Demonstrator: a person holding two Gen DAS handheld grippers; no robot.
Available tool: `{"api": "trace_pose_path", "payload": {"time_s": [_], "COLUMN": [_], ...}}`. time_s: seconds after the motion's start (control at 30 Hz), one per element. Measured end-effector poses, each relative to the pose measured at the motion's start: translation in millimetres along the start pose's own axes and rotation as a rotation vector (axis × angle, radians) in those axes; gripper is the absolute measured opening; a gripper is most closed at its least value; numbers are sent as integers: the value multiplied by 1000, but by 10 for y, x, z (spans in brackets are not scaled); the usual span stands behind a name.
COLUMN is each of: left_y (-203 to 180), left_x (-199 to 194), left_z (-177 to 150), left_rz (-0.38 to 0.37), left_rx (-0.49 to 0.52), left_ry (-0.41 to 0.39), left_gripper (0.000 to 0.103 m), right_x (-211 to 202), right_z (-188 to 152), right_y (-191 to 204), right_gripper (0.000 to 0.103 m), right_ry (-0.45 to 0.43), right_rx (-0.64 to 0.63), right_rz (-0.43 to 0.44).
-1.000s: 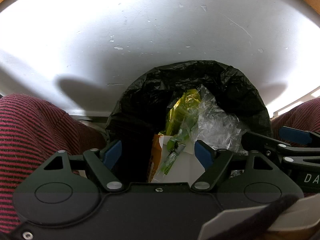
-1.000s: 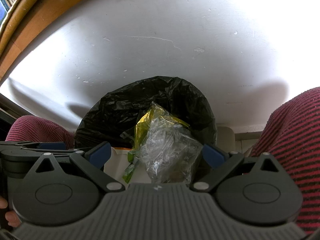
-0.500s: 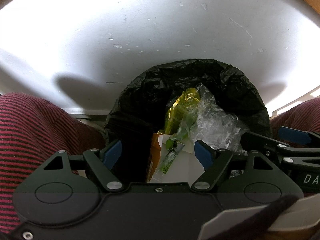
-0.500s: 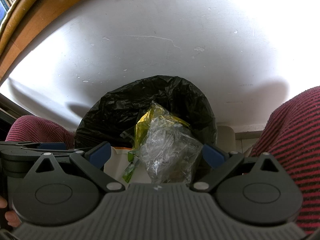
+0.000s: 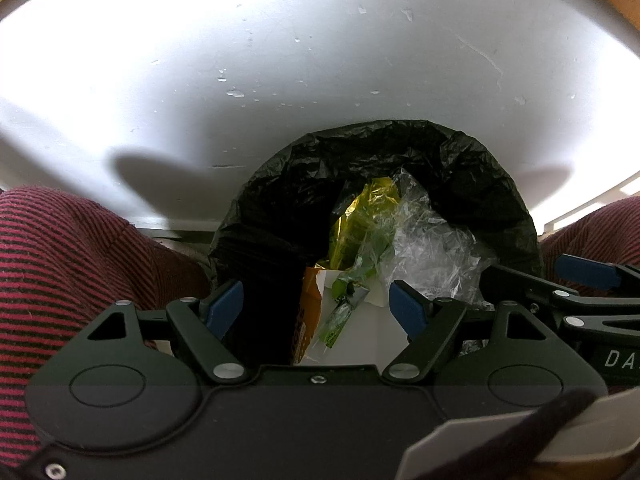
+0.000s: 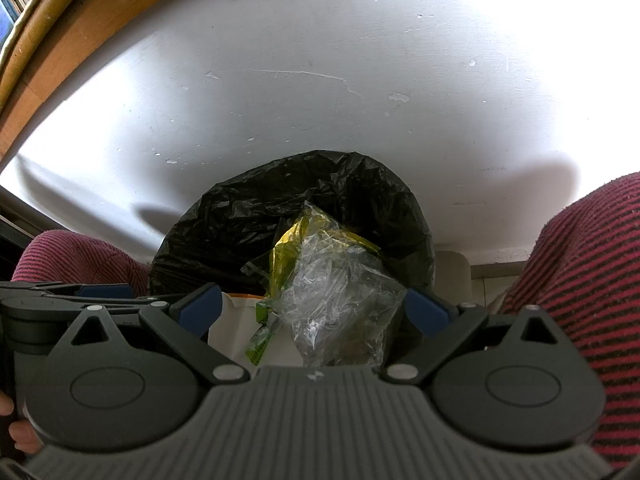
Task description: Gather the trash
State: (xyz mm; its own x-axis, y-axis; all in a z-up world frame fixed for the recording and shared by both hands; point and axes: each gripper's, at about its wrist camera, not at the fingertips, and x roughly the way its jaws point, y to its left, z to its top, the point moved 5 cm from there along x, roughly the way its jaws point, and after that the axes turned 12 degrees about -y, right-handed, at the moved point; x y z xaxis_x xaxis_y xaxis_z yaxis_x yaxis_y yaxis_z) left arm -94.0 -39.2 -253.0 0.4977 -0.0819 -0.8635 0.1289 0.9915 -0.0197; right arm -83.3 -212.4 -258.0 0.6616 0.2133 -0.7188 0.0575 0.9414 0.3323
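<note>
A bin lined with a black bag (image 5: 460, 168) (image 6: 320, 184) stands below both grippers. Inside it lie a yellow foil wrapper (image 5: 360, 216) (image 6: 296, 240), crumpled clear plastic (image 5: 432, 248) (image 6: 336, 296), a green wrapper (image 5: 344, 312) and a white carton with an orange side (image 5: 360, 340) (image 6: 232, 320). My left gripper (image 5: 316, 308) hangs open over the bin's near side, nothing touching its blue pads. My right gripper (image 6: 313, 310) is open too, beside the left one, with the clear plastic showing between its fingers but apart from the pads.
The person's legs in red-and-black striped cloth (image 5: 60, 260) (image 6: 580, 280) flank the bin on both sides. A white scuffed surface (image 5: 320, 60) fills the background, and a wooden edge (image 6: 60, 20) runs along the upper left. Fingers of a hand (image 6: 16, 432) show at the lower left.
</note>
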Motion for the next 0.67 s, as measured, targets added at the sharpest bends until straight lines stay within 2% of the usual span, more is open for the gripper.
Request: {"api": "trace_pose_path", "payload": {"time_s": [0.57, 0.67], "left_y": [25, 34], "left_x": [-63, -108], "left_z": [61, 88], "left_rz": [-14, -17], "left_rx": [-22, -22], "left_ry": [-17, -25], "left_gripper": [80, 81], "right_x": [-9, -55], "right_z": [4, 21], "right_y": [-2, 11], "right_gripper": [102, 102], "right_ry": [-2, -16], "right_rx": [2, 25], "right_rz": [2, 23]}}
